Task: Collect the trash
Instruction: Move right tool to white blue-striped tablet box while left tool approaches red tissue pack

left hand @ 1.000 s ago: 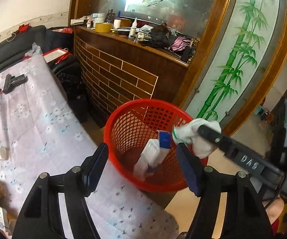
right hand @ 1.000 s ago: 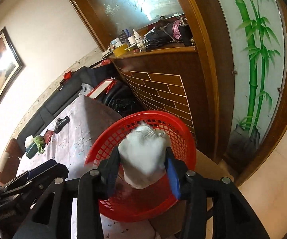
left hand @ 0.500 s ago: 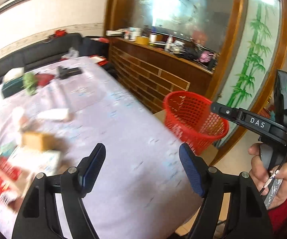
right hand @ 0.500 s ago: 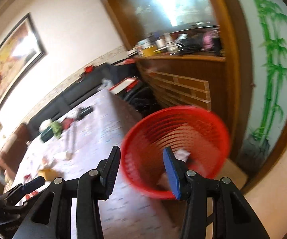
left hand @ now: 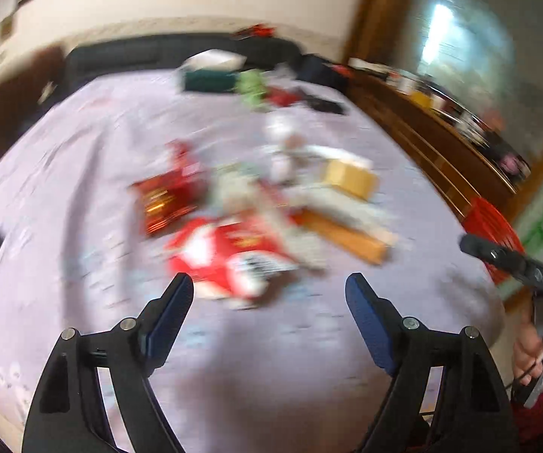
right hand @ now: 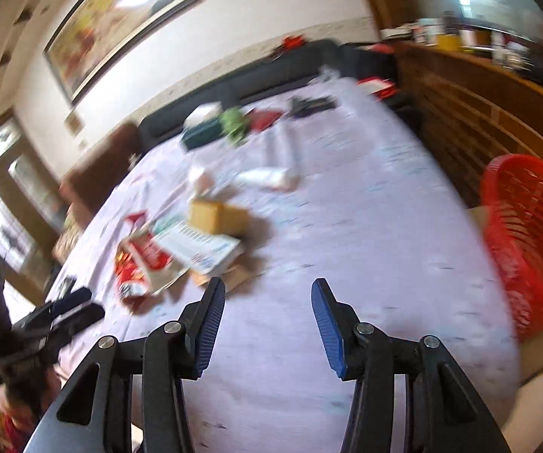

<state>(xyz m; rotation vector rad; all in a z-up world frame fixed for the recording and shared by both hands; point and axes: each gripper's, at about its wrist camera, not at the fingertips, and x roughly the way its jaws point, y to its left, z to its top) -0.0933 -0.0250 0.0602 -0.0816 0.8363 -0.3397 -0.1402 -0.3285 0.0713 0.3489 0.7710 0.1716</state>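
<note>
Both views motion-blurred. Left gripper jaws spread wide, nothing between the blue pads, hovering over the lavender floral tablecloth near the table's front edge. Right gripper also spread, empty, over bare cloth. Trash pile sits mid-table, ahead of the left gripper: red snack wrapper closest to the fingers, red-gold foil pack to its left, small tan cardboard box further right, flat orange-brown box in front of that, whitish crumpled stuff between them too blurred to name. In the right wrist view the same pile lies left of centre: tan box, printed white paper sheet under and in front of it, red wrapper at the left end. Red plastic mesh basket stands off the table's right edge, beside the wooden cabinet; contents not clear. Basket also shows as a red sliver at the far right of the left wrist view, partly behind the right gripper's finger. Far end of table: dark green box, green item, black object. Dark sofa behind the table, framed picture on the wall.
</note>
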